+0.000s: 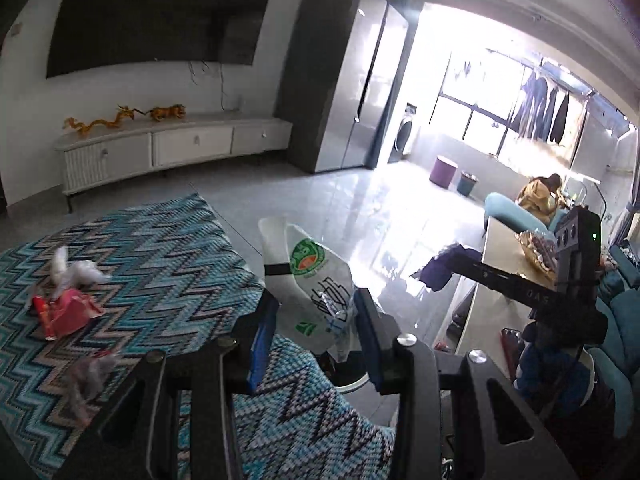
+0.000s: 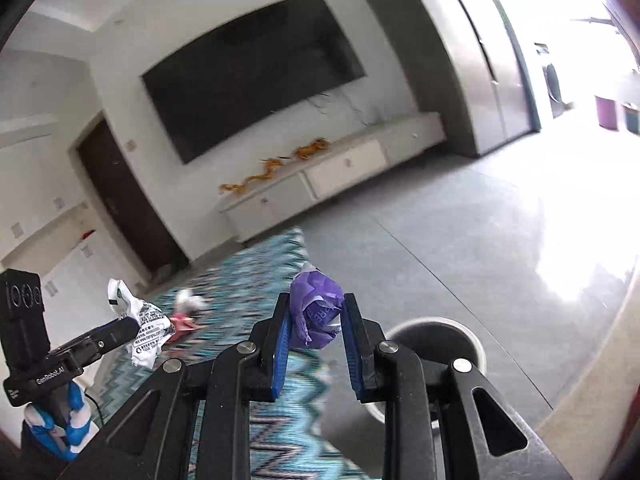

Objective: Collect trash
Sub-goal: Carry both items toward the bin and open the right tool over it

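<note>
My left gripper (image 1: 316,312) is shut on a white plastic wrapper with a green logo (image 1: 304,276), held above the rug edge; a white bin rim (image 1: 354,385) shows just below it. My right gripper (image 2: 316,320) is shut on a crumpled purple wrapper (image 2: 316,308), with the round white trash bin (image 2: 436,340) on the floor just to its right. In the right wrist view the left gripper (image 2: 120,326) holds the white wrapper (image 2: 140,324) at left. On the rug lie a red wrapper (image 1: 68,314), white tissue (image 1: 78,270) and a grey crumpled piece (image 1: 90,376).
A blue zigzag rug (image 1: 168,272) covers the floor at left. A white TV cabinet (image 1: 172,148) stands under a wall TV. A grey fridge (image 1: 352,92), a beige table (image 1: 500,280) and teal sofa (image 1: 616,312) are at right. Glossy grey floor (image 2: 460,240) lies beyond.
</note>
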